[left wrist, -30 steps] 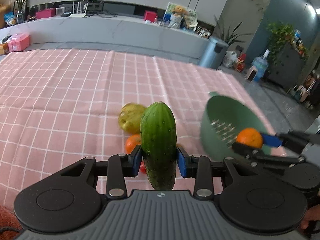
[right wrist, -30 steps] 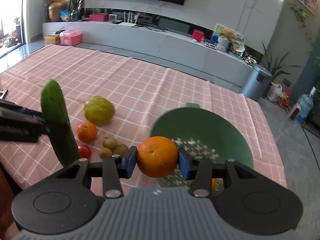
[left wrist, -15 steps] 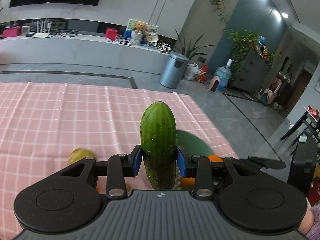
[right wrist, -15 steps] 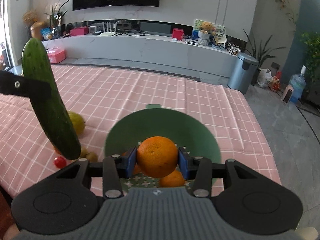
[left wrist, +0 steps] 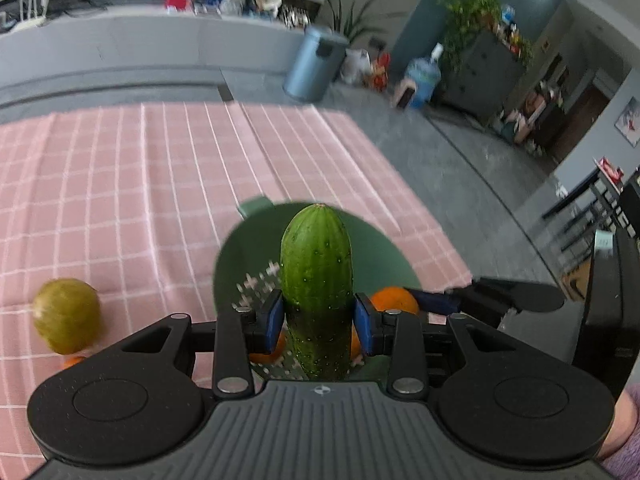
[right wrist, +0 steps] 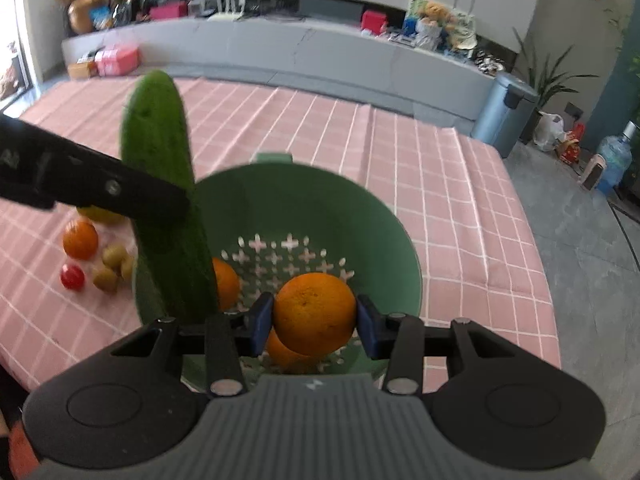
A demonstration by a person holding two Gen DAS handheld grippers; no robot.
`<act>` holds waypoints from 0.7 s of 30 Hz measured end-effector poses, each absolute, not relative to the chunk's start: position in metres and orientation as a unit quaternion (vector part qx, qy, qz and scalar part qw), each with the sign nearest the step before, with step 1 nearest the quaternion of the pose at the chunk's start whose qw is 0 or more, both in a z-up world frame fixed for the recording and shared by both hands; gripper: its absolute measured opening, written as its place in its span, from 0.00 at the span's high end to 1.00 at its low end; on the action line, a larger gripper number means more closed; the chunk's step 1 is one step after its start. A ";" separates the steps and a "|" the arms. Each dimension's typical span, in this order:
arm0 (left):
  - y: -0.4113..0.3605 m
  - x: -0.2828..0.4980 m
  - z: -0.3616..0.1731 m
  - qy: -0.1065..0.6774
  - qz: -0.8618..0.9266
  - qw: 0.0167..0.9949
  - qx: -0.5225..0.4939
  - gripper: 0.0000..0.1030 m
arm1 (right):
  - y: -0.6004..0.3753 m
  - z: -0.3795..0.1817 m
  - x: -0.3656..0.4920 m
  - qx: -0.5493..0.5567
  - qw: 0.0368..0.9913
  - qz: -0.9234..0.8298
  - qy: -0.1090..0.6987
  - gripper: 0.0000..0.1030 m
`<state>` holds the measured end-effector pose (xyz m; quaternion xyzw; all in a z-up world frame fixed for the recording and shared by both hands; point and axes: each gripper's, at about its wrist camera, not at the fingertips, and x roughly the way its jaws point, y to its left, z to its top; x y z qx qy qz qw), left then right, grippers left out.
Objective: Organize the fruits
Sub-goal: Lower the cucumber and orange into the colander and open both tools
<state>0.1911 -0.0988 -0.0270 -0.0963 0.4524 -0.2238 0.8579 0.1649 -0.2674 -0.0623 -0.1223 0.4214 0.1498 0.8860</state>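
Note:
My left gripper (left wrist: 317,321) is shut on a green cucumber (left wrist: 317,280), held upright over the near-left rim of the green colander (left wrist: 384,256). The cucumber also shows in the right wrist view (right wrist: 168,208). My right gripper (right wrist: 314,320) is shut on an orange (right wrist: 314,311) and holds it just above the colander's (right wrist: 320,204) perforated floor. Two more oranges lie inside the colander, one (right wrist: 226,282) by the cucumber and one (right wrist: 280,350) under the held orange.
On the pink checked tablecloth (right wrist: 440,184) left of the colander lie a yellow-green pear (left wrist: 66,314), a small orange (right wrist: 80,239), a red cherry tomato (right wrist: 72,277) and small kiwi-like fruits (right wrist: 114,266). The table's right edge (right wrist: 532,216) is close to the colander.
Both grippers have moved in over the colander. The cucumber now stands at its left rim and the held orange has dropped lower, close to the colander's floor.

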 end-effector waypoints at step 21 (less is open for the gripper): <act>-0.123 0.232 -0.067 0.503 -0.224 0.830 -0.086 0.58 | -0.269 -0.102 0.201 -0.165 0.870 0.161 0.436 0.60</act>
